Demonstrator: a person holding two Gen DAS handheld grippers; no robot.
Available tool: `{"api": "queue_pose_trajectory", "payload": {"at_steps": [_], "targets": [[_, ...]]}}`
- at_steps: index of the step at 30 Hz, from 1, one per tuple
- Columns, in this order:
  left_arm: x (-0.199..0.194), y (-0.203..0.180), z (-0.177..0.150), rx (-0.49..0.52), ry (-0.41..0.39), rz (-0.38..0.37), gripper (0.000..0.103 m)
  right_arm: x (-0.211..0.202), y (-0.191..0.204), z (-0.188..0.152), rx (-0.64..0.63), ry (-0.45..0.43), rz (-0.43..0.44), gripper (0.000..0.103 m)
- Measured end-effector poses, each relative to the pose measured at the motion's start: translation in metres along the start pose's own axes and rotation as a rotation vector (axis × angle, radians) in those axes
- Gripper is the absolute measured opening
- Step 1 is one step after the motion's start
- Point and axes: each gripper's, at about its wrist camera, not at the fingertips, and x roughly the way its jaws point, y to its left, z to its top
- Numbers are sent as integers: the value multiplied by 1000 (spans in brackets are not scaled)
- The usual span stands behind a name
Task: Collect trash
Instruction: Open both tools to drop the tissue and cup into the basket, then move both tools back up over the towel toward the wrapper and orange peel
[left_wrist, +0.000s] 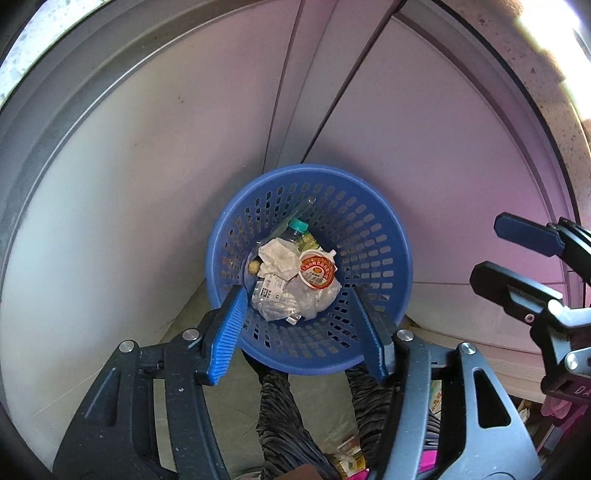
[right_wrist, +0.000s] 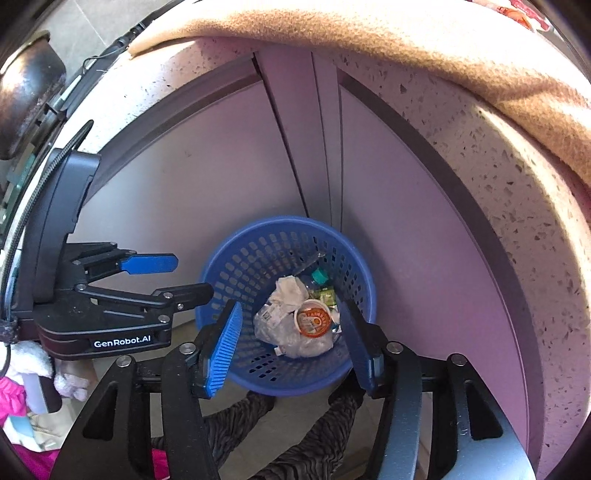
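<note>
Now | left gripper (left_wrist: 299, 328) fingers apart, empty | right gripper (right_wrist: 290, 345) fingers apart, empty | trash (left_wrist: 291, 277) piled in blue basket (left_wrist: 400, 236) below | risk: low finger could clip rim, tipping basket, spilling contents

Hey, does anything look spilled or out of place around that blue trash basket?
Nothing stands out. The blue basket stands upright by the cabinet, and the crumpled paper, round lid and bottle all lie inside it. Both grippers are open and empty above it.
</note>
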Motion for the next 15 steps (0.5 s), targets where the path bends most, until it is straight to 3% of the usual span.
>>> {"api": "queue_pose_trajectory", "payload": {"at_steps": [11, 15], "targets": [[-17, -2, 1, 14, -20, 23, 60, -18, 3, 5, -11, -18, 27, 59], [-28, -3, 3, 21, -43, 35, 60, -26, 2, 7, -13, -38, 40, 66]]}}
